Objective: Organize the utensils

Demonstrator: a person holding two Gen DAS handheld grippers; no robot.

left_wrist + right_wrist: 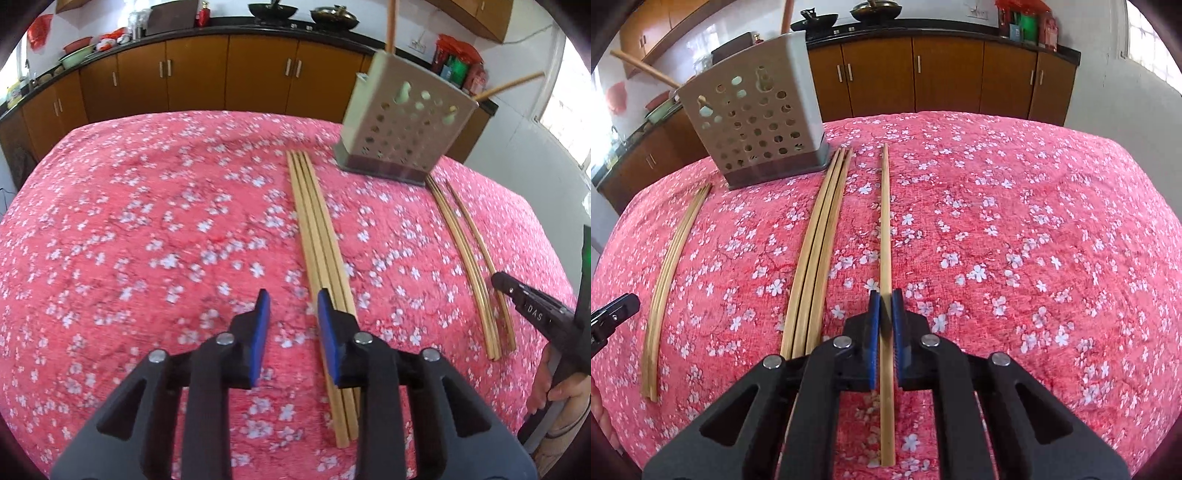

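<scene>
The right gripper [885, 306] has its blue-padded fingers [874, 325] pressed in on a single chopstick [885, 229] — the stick runs straight between the pads, its far tip pointing toward the far edge of the counter and its near end passing under the gripper body. It lies along the pink flowered cloth [1015, 229] that covers the counter; whether it is lifted off the cloth cannot be told.

Just to the left of that stick lies a bundle of chopsticks [816, 258], side by side and touching one another, with their far tips right beside the base of the perforated utensil holder [757, 122]. The holder stands upright toward the far left of the counter in the right wrist view, and two wooden handles [646, 68] stick up out of its top, one leaning well out to the side.

The left gripper [291, 306] hangs over the cloth with its fingers [263, 332] spread apart and nothing between them. Its right finger sits over the near part of a second group of chopsticks [321, 240], which lies lengthwise toward the holder [402, 122] — contact cannot be judged. In the left wrist view the right gripper's black body [532, 310] shows near the right edge of the counter, close to the sticks lying there [465, 254].

Brown cabinets [229, 74] and a dark worktop with woks [273, 9] stand behind the counter.
</scene>
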